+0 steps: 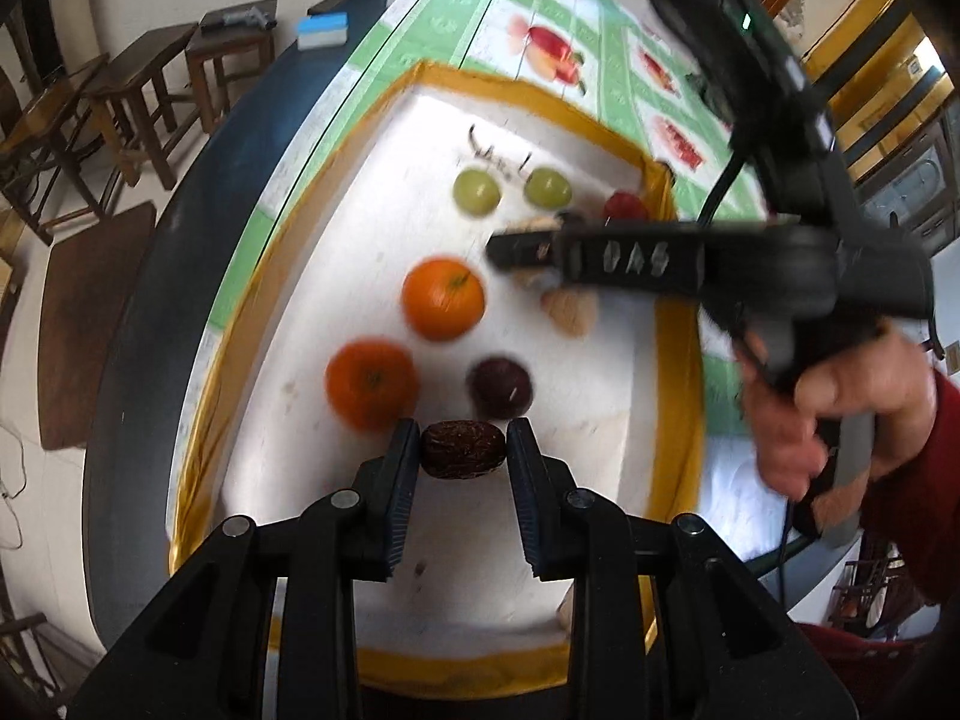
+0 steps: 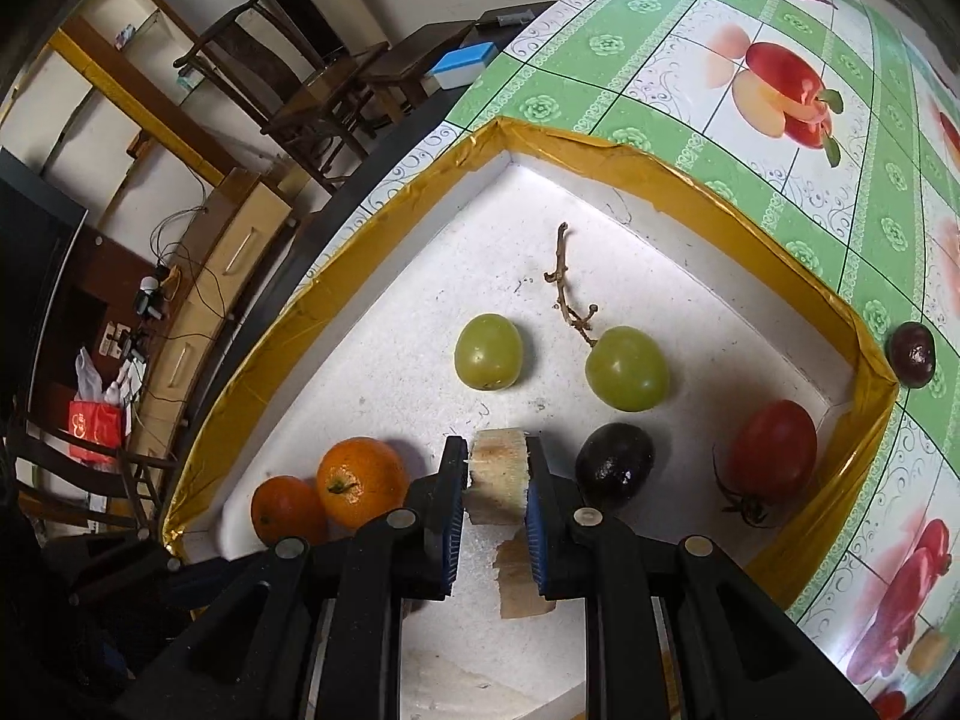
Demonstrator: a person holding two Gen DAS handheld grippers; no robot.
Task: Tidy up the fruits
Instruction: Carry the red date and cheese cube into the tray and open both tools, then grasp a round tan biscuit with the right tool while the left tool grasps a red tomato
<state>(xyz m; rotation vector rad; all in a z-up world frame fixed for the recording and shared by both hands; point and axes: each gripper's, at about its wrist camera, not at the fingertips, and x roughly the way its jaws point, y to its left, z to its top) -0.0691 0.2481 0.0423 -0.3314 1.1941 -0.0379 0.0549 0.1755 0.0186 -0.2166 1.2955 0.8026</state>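
A white foam tray with a gold-taped rim (image 1: 678, 360) (image 2: 600, 147) holds the fruit. My left gripper (image 1: 462, 441) is shut on a dark brown wrinkled fruit (image 1: 461, 450) just above the tray floor. Beyond it lie two oranges (image 1: 443, 299) (image 1: 372, 383), a dark plum (image 1: 500, 389) and two green grapes (image 1: 477, 192) (image 1: 548, 187). My right gripper (image 2: 497, 480) is shut on a pale fibrous fruit chunk (image 2: 497, 474); a second chunk (image 2: 519, 576) lies below it. Around it sit the two green grapes (image 2: 488, 351) (image 2: 627, 367), a dark grape (image 2: 615, 465), a cherry tomato (image 2: 774, 450) and the oranges (image 2: 360, 480) (image 2: 288, 510).
A dark grape (image 2: 912, 354) lies outside the tray on the green fruit-print tablecloth (image 2: 780, 30). A bare grape stem (image 2: 564, 276) lies in the tray. Wooden stools (image 1: 150, 96) stand beyond the table edge. A hand in a red sleeve (image 1: 840, 420) holds the right gripper.
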